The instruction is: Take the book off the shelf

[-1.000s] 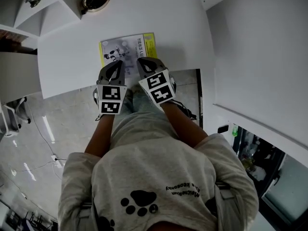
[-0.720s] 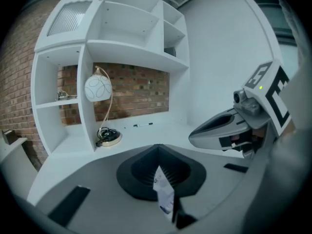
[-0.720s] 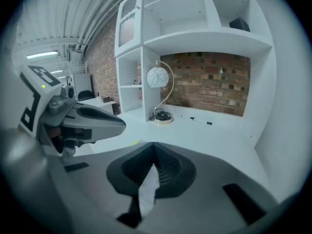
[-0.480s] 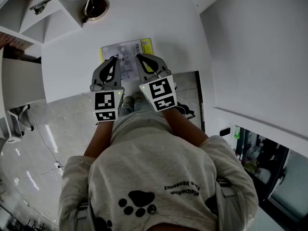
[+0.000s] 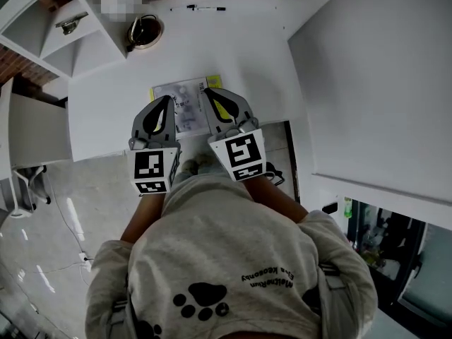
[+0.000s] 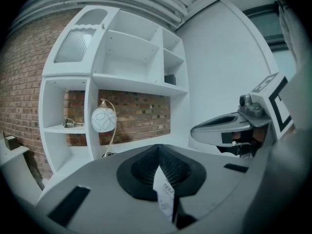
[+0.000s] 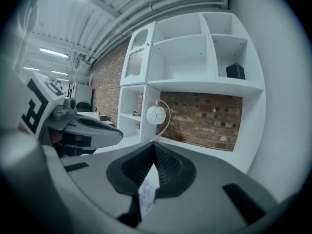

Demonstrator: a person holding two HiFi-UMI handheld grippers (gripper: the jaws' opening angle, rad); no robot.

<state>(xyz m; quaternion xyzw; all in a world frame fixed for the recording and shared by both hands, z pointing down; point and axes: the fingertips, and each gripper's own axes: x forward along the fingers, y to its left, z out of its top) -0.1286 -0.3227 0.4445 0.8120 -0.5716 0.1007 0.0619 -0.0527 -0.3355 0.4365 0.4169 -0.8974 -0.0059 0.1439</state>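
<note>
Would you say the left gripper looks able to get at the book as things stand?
Probably yes: the left gripper is right at the book, lying flat and uncovered on the white table, though its shut jaws must open first.

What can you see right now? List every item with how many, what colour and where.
book: one, yellow and pale cover, flat on the table under the grippers
table: one, white, in front of the person
shelf unit: one, white, at the table's far side
lamp: one, white globe on a curved stem, on the table by the shelf unit
pen: one, dark, near the table's far edge
metal object: one, small, on a low shelf; kind unclear
box: one, black, in an upper compartment
brick wall: one, red-brown, behind the shelf unit
left gripper: one, grey, jaws shut, over the book
right gripper: one, grey, jaws shut, over the book
sweatshirt: one, grey with black paw print, on the person
</note>
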